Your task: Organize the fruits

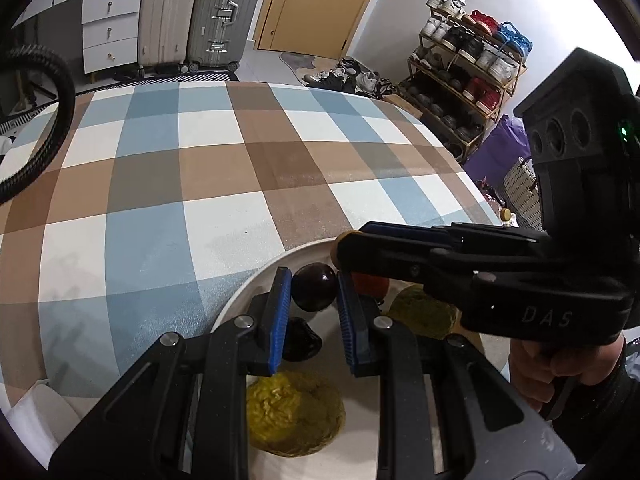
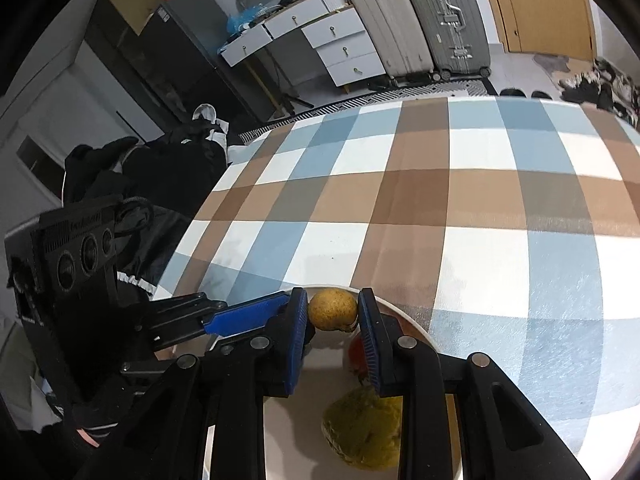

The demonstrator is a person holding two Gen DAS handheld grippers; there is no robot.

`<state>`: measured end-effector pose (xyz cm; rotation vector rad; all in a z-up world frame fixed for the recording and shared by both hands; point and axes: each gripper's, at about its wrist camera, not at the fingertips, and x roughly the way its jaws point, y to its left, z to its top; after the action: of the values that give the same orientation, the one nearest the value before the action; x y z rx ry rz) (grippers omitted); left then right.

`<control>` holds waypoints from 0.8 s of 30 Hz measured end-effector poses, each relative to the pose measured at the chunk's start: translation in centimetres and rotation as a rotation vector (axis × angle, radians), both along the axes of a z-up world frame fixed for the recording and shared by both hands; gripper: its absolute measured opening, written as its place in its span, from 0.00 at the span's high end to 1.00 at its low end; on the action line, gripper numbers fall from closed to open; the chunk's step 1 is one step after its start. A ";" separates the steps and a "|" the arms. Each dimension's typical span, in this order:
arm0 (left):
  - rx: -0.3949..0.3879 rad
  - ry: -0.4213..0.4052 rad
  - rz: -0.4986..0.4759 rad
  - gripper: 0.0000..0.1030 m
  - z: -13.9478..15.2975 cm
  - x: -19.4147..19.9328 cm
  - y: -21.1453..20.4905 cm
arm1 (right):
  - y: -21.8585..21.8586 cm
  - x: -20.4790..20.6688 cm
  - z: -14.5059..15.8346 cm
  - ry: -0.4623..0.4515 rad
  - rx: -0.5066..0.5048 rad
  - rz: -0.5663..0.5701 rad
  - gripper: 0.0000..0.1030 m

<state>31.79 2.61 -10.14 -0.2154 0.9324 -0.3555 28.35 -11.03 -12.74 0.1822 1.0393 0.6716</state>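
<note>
Left wrist view has my left gripper (image 1: 312, 312) low over the plate (image 1: 240, 304), jaws apart, with a dark plum (image 1: 314, 286) sitting between the blue pads (image 1: 280, 320). I see a sliver of gap on each side, so I judge it framed, not yet gripped. A second dark fruit (image 1: 300, 340) lies just beneath at 6 o'clock, and a rough yellow-green fruit (image 1: 294, 418) sits nearer the camera. Another yellow-green fruit (image 1: 424, 312) lies at 3 o'clock of the plum, and a red fruit (image 1: 370, 284) peeks out behind my right gripper (image 1: 344, 252), which crosses the plate from the right.

Right wrist view shows that gripper (image 2: 333, 316) with a small yellow pear (image 2: 332, 309) between its pads at the plate's far rim (image 2: 408, 320). The pads sit right against the pear, but I cannot tell whether they clamp it or merely bracket it. My left gripper (image 2: 280, 308) reaches in from 9 o'clock, its tip just beside the pear.

All the fruit is on the plate; the checked cloth (image 2: 440, 200) beyond is bare. I judge both tools are low so each can take one fruit. They are crowded, so lifting one at a time looks safer.
</note>
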 end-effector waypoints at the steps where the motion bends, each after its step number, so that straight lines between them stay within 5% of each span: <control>1: -0.003 0.001 -0.003 0.80 0.0 0.0 0.0 | 0.0 0.0 0.0 0.005 0.002 -0.003 0.74; 15: -0.023 -0.023 0.006 0.75 2.2 -1.8 0.5 | -1.5 -1.9 2.9 -0.041 0.021 -0.056 0.66; 24: -0.031 -0.123 0.072 0.42 7.0 -6.7 1.3 | -4.2 -8.4 8.3 -0.200 0.075 -0.092 0.50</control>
<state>25.11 3.90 -3.18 -0.2517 0.7963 -0.3133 19.90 -15.27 -4.47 0.2223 0.8095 0.6319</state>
